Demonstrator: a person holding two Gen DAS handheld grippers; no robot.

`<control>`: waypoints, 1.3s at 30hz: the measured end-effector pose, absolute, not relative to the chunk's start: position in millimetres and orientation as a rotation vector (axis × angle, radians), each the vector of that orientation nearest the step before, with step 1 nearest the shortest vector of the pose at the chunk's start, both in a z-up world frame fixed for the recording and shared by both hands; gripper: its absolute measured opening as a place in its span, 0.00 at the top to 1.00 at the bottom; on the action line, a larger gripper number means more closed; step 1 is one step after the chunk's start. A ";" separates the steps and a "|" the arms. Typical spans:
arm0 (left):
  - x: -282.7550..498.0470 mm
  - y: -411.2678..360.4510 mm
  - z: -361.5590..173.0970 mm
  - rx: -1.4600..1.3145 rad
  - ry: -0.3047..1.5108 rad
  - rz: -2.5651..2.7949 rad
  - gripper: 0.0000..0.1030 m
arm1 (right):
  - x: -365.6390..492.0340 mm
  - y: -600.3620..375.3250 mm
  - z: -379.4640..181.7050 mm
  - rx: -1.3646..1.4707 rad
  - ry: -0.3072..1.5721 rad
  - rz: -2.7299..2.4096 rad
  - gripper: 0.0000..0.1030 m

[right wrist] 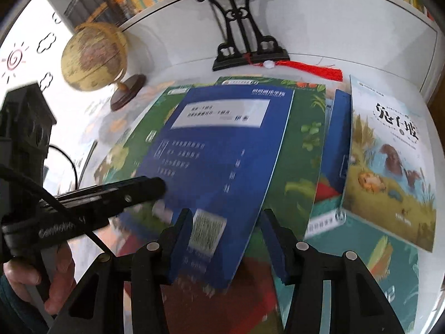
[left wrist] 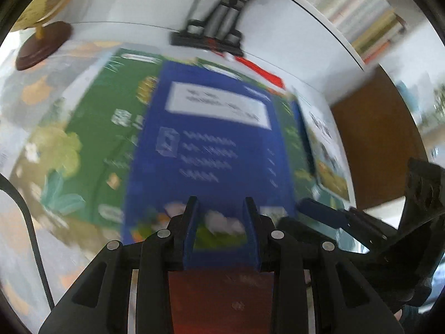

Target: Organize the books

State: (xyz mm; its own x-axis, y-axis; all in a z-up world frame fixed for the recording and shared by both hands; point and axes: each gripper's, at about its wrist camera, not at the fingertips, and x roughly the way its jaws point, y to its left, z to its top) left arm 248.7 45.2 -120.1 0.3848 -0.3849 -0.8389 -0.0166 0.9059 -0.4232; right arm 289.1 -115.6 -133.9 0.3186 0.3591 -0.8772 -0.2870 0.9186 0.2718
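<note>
— Where is the blue paperback book with the white label on its cover?

— It lies face up on top of a green illustrated book, which rests on the white tabletop. Its near edge, the one with the barcode, reaches in between the fingers of the right tool.

— Has that right tool got hold of it?

— Its blue pads stand partly apart on either side of the barcode corner. The left pad looks to be against the cover, the right one shows a gap, so I cannot tell whether it grips.

— And the left tool?

— Narrowly open above the same blue book's near edge. The view is blurred, and I cannot tell whether it touches anything. From the right wrist view its dark finger lies over the book's left edge.

— What else is nearby?

— A pale picture book with a meadow scene lies to the right, another blue book tucked beside it. Behind stand a yellowish globe on a brown wooden base and a black ornate stand with a red tassel.
</note>
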 end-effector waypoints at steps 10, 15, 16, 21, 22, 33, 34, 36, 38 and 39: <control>274.2 81.1 -107.7 -0.324 1.121 -0.104 0.73 | 299.7 -136.3 -118.3 0.098 1.144 0.391 0.51; 292.1 90.0 -129.1 -0.331 1.179 -0.111 0.73 | 328.7 -129.4 -128.4 0.121 1.156 0.378 0.51; 292.9 88.7 -132.0 -0.319 1.184 -0.105 0.72 | 331.3 -128.5 -130.9 0.123 1.162 0.378 0.51; 293.0 92.1 -135.0 -0.357 1.164 -0.130 0.70 | 337.8 -115.8 -141.1 0.140 1.177 0.420 0.45; 292.7 91.6 -134.8 -0.349 1.166 -0.136 0.70 | 337.1 -114.0 -140.9 0.129 1.175 0.418 0.45; 235.8 54.7 -123.4 -0.314 1.180 -0.207 0.70 | 292.3 -145.5 -134.0 0.139 1.203 0.418 0.45; 229.7 51.0 -122.7 -0.318 1.193 -0.226 0.70 | 287.8 -150.0 -134.3 0.141 1.206 0.417 0.45; 218.3 43.7 -124.3 -0.323 1.216 -0.263 0.70 | 276.8 -162.9 -136.5 0.154 1.218 0.407 0.52; 207.2 38.5 -127.3 -0.316 1.233 -0.273 0.70 | 265.8 -179.0 -140.3 0.173 1.222 0.391 0.64; 203.3 37.3 -129.7 -0.325 1.243 -0.276 0.70 | 260.6 -186.9 -144.2 0.203 1.237 0.392 0.66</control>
State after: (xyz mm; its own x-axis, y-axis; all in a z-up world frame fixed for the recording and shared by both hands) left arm 203.3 37.3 -129.7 0.2998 -0.3776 -0.8761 0.0284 0.9215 -0.3874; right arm 260.6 -186.9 -144.2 0.2721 0.3974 -0.8764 -0.1805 0.9157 0.3591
